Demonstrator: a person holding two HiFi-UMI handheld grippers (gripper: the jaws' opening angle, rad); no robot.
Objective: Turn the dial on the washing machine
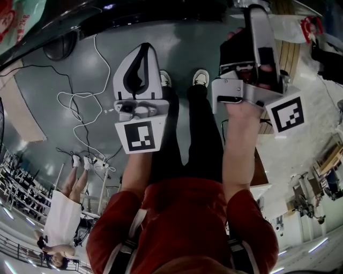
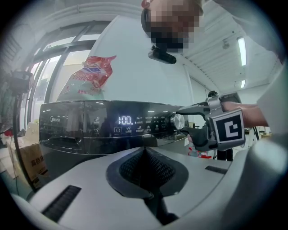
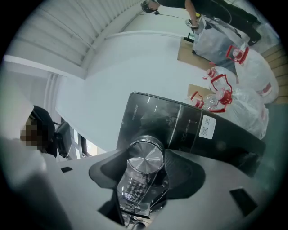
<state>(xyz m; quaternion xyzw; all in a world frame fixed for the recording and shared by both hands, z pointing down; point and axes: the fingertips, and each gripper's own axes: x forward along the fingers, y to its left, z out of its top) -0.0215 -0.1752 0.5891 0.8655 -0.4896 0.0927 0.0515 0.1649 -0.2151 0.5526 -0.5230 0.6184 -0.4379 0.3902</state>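
Note:
The washing machine's dark control panel (image 2: pixel 81 121) fills the left gripper view, its display (image 2: pixel 125 120) lit with 1:00. The silver dial (image 2: pixel 178 121) sits at the panel's right end. My right gripper (image 2: pixel 186 122) reaches in from the right and is shut on the dial. In the right gripper view the dial (image 3: pixel 145 156) fills the space between the jaws, face on. My left gripper (image 2: pixel 146 150) hangs back from the panel, shut with nothing in it. In the head view the left gripper (image 1: pixel 143 51) and right gripper (image 1: pixel 257 13) point away from my body.
A red and green bag (image 2: pixel 90 74) lies on top of the machine. White plastic bags (image 3: pixel 243 85) lie beside the machine. A cardboard box (image 2: pixel 31 161) stands at the left. Cables (image 1: pixel 80 107) trail over the grey floor, and another person (image 1: pixel 61 214) stands nearby.

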